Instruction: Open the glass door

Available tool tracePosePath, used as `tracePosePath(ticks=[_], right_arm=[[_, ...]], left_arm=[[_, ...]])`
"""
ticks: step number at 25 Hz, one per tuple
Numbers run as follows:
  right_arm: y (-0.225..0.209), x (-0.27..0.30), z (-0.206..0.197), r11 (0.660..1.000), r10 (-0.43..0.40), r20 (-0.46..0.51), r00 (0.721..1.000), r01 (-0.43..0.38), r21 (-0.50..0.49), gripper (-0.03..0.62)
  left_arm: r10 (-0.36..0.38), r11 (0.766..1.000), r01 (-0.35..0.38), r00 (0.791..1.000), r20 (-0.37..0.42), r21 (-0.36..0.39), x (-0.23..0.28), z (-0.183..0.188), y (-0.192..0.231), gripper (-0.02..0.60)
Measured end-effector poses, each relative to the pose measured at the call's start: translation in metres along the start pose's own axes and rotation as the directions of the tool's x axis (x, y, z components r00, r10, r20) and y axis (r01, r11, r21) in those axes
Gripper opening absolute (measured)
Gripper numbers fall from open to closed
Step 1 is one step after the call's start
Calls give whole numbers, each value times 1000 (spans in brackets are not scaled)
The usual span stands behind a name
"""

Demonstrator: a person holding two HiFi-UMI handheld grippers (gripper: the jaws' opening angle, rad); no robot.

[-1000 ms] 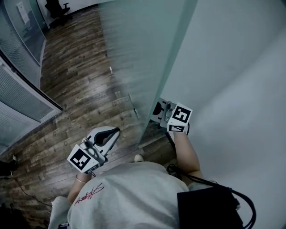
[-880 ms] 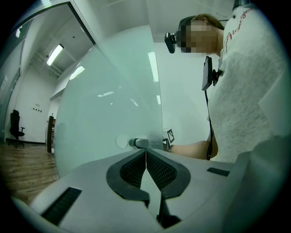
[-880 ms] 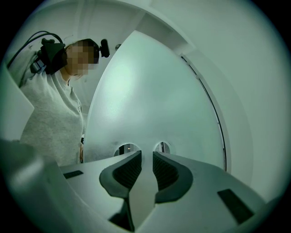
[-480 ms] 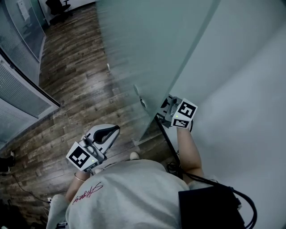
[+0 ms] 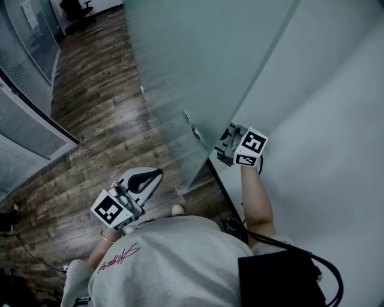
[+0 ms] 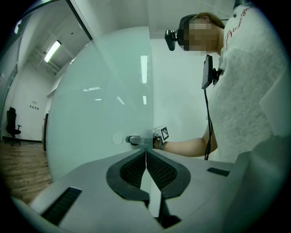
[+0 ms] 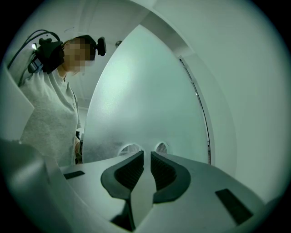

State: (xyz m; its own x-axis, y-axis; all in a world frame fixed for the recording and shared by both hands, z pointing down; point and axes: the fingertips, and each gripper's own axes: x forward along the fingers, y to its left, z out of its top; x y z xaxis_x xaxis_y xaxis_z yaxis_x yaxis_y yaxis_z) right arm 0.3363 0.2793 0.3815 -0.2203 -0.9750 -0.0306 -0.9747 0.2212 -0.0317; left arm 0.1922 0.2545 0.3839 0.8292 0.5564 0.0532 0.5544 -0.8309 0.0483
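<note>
Reaching for the upright frosted glass door (image 5: 198, 60) just ahead, narrowing the right gripper (image 7: 146, 157) to a slim empty gap beside its round metal handle (image 6: 132, 139), holding the pressed-together left gripper (image 6: 146, 154) farther back.

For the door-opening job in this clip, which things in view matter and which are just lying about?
Belong to the job: glass door; door handle.
Just lying about: office chair; slatted panel at the left; wooden floor.
</note>
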Motion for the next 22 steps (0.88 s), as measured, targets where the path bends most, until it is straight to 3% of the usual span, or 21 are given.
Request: tracePosePath(ticks=[6,12,22], right_arm=[[-12,-13,4,997,29,62,998,-33,64,58],[-23,-27,6,994,-4,124,992,-9,108,58],[-31,-52,3,988,-136,-13,991,135,-73,43]], left_arm=[[-32,999,32,999,1,-7,12,-4,-5,18],[-22,1000,22,1000,8,-16,18,-4,-4,18],[-36,999,36,999,2,-14,12,-3,-3,18]])
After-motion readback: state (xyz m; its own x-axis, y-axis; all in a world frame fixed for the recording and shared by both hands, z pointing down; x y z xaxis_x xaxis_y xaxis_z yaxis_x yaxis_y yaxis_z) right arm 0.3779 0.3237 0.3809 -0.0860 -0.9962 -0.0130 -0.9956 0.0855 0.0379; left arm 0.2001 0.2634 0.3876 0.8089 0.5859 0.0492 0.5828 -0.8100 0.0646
